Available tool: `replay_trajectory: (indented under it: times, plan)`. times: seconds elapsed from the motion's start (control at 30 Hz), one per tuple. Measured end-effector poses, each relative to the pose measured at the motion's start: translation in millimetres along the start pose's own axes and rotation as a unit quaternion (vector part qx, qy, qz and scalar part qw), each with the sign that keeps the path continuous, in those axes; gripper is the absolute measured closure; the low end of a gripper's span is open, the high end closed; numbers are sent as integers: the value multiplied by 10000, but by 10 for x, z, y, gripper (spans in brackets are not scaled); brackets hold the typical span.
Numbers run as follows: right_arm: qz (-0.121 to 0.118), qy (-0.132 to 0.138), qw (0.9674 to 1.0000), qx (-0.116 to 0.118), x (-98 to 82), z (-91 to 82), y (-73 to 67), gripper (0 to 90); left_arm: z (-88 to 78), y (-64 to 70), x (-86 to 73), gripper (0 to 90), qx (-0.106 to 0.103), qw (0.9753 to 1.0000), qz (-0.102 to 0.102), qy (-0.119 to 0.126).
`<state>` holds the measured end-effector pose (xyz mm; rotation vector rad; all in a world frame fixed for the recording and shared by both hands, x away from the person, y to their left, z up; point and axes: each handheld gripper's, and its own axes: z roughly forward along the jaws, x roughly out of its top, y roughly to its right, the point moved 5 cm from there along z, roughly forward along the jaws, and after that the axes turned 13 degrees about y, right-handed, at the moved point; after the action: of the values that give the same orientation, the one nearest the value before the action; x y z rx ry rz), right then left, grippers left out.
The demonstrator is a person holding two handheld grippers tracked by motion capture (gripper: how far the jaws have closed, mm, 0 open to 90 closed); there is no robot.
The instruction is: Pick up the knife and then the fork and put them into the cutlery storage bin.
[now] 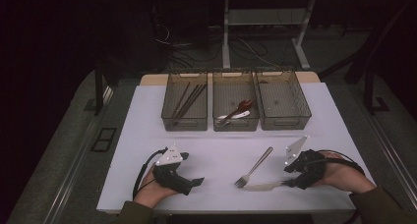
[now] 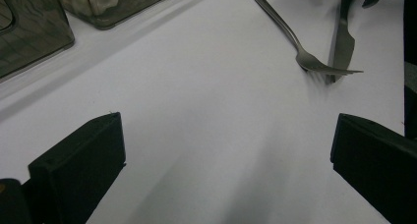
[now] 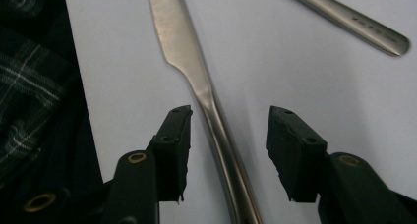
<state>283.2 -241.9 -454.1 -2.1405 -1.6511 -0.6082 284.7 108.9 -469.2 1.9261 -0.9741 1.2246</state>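
Note:
A metal knife lies near the front edge of the white table top, its blade pointing left. Its handle runs between the jaws of my right gripper, which stand apart on either side without touching it. A metal fork lies slanted just behind the knife, tines toward the front; its tines cross the knife blade. My left gripper rests at the front left, jaws wide apart over bare table.
Three clear bins stand in a row at the back: the left bin holds dark chopsticks, the middle bin holds spoons, the right bin looks empty. A plaid sleeve lies beside the right gripper.

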Motion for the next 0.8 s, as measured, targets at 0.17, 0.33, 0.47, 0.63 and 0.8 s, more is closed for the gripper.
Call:
replay_trajectory:
  times: [0.17,0.33,0.47,0.63,0.8]
  plan:
    - [-273,-321,9991,108,33,59,-29,566,4,-1,-2,0,-1,10000,-6,0]
    - [-506,-622,9966,176,35,121,-42,638,4,-3,-3,0,0,10000,-10,1]
    - [-567,-752,9952,277,39,161,-44,693,4,-2,-3,0,0,10000,-13,5]
    - [-740,-907,9927,304,62,196,-50,721,6,-2,-4,0,-3,10000,-10,1]
    - [-1018,-1091,9882,331,90,228,-56,727,7,-2,-6,0,-4,10000,-12,0]
